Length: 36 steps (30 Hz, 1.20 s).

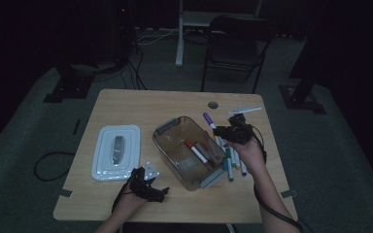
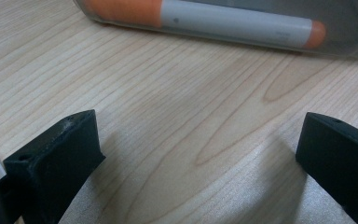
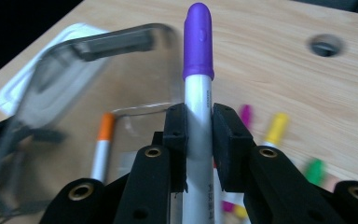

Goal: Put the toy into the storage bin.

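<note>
On the bench, a clear tub with an orange-capped marker inside sits at centre; its white lid lies at nine o'clock and loose markers at three. The right tongs pinch a white purple-capped marker above the tub's right rim; its barrel print is unreadable. The left tongs rest spread at seven o'clock.

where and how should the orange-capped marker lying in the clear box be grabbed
Grip the orange-capped marker across its white barrel, mid-length, coming straight down through the open top of the clear box. It lies flat on the box floor with walls all around, so side approaches look blocked. Set the tool's jaws crosswise to its length.
</note>
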Motion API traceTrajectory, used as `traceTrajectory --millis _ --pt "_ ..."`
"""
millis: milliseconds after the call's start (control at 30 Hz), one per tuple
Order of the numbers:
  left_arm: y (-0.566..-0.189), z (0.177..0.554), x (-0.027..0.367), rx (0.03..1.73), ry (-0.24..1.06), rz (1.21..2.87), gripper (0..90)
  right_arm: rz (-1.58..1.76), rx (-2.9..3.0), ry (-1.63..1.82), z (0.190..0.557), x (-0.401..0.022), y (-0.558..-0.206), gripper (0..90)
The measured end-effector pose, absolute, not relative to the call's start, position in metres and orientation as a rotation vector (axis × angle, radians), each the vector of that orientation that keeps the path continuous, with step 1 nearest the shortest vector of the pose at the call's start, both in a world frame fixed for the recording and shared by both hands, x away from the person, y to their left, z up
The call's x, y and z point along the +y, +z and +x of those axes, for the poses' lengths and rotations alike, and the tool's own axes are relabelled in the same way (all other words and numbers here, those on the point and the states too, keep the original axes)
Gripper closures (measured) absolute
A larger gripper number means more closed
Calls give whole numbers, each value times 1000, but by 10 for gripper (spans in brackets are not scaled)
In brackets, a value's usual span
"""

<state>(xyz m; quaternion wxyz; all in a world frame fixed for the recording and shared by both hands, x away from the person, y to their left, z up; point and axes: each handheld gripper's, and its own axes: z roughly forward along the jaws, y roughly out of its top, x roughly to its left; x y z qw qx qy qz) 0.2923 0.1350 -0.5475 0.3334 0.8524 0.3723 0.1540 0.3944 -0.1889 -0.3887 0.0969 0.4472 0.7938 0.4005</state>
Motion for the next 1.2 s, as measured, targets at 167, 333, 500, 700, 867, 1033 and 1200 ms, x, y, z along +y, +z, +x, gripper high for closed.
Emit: traceTrajectory --millis 167,333,500,700,867,1033,1200 --pt "-548 292 135 972 402 2226 4 1247 2435 1168 394 -160 -388 764" --pt "-547 292 135 972 401 2226 4 1183 2525 1129 394 -132 -393 763" --pt "-547 292 135 971 402 2226 4 1145 2614 1095 395 -108 -400 763" --pt "-547 292 135 971 401 2227 4 1093 2692 1008 394 -84 -412 763" --pt "-547 292 135 971 401 2228 4 1053 2743 937 394 -69 -420 763" --pt "-547 292 135 971 402 2228 4 1064 2803 885 401 -57 -430 763" --pt "-547 292 135 971 400 2229 4 1056 2851 797 406 -45 -442 763"
